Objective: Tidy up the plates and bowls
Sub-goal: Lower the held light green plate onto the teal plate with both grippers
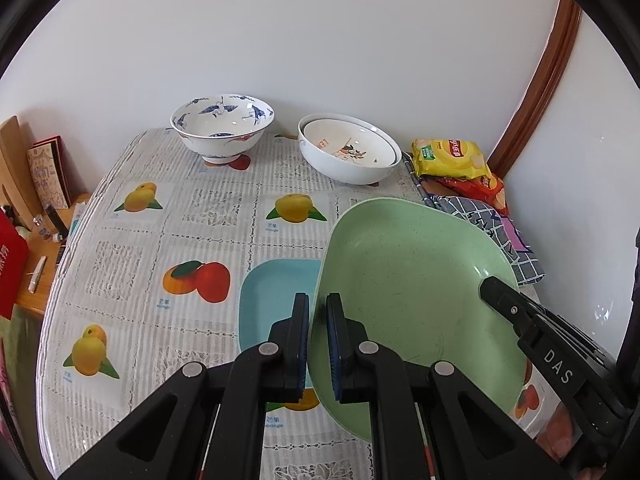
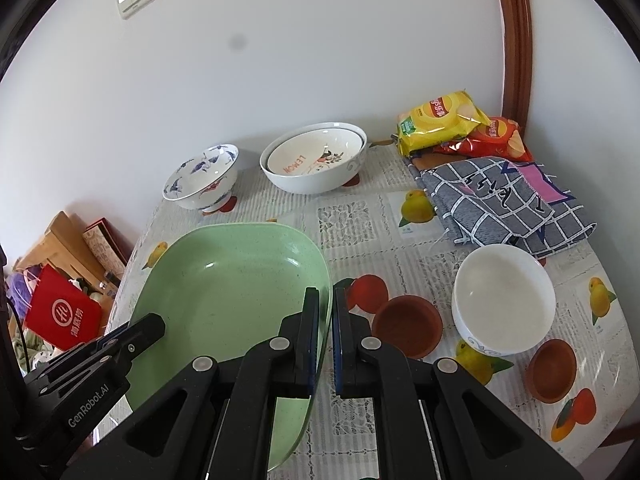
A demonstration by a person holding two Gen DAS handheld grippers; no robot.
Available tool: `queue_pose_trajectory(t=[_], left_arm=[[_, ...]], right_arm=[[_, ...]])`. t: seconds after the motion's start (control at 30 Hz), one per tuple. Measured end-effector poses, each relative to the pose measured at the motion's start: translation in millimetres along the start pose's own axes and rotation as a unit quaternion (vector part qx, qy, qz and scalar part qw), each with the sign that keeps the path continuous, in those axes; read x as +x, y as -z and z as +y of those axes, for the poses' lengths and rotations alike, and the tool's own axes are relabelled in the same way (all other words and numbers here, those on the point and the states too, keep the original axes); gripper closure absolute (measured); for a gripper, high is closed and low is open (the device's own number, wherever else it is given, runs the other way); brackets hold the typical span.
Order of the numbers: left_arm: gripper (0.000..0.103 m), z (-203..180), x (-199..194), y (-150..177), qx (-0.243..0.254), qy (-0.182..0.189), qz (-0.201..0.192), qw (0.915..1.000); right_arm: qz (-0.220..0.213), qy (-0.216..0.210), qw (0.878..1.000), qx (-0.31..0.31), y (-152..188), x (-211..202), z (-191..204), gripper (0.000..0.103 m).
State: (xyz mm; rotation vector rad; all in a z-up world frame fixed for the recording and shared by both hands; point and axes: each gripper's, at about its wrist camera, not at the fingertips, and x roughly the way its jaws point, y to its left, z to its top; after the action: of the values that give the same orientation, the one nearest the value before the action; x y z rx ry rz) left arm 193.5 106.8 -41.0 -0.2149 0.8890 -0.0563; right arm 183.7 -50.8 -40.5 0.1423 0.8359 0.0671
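Note:
A pale green rounded-square plate (image 1: 408,280) hangs tilted above the fruit-print tablecloth, held from both sides. My left gripper (image 1: 318,300) is shut on its left rim. My right gripper (image 2: 326,292) is shut on the opposite rim of the same green plate (image 2: 224,280). Each wrist view also shows the other gripper's fingers (image 1: 504,300) on the far rim. A light blue plate (image 1: 272,300) lies flat on the table, partly hidden under the green one. At the back stand a blue-and-white crane bowl (image 1: 222,126) and two nested white bowls (image 1: 348,152).
A plain white bowl (image 2: 504,300) and two small brown dishes (image 2: 408,326) (image 2: 552,370) sit at the right. Crisp bags (image 2: 440,120) and a checked cloth (image 2: 500,204) fill the back right corner. A wooden shelf with a red bag (image 2: 60,316) stands left of the table.

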Motion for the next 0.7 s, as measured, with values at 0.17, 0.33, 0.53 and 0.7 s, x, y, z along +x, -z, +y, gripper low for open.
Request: queue_pose_trajectory(t=[0.17,0.33,0.53,0.7], left_arm=[[0.094,5,5,-1,-0.004,-0.005,0.004,1.0000],[0.094,13,7,-3,-0.009,-0.012,0.006,0.9999],[0.094,23,9,-6,-0.013,-0.021,0.007,0.9997],[0.094,34,15,-3,-0.021,-0.030,0.016,0.9992]], right_arm=[[0.004,-0.002,1.000,-0.003,0,7,4,0.097],[0.009,-0.007,1.000,-0.007,-2,15,11,0.097],[0.015,-0.016,1.000,-0.011,-4,25,20,0.097],[0.024,-0.023,0.999,-0.018,-2,36,28,0.097]])
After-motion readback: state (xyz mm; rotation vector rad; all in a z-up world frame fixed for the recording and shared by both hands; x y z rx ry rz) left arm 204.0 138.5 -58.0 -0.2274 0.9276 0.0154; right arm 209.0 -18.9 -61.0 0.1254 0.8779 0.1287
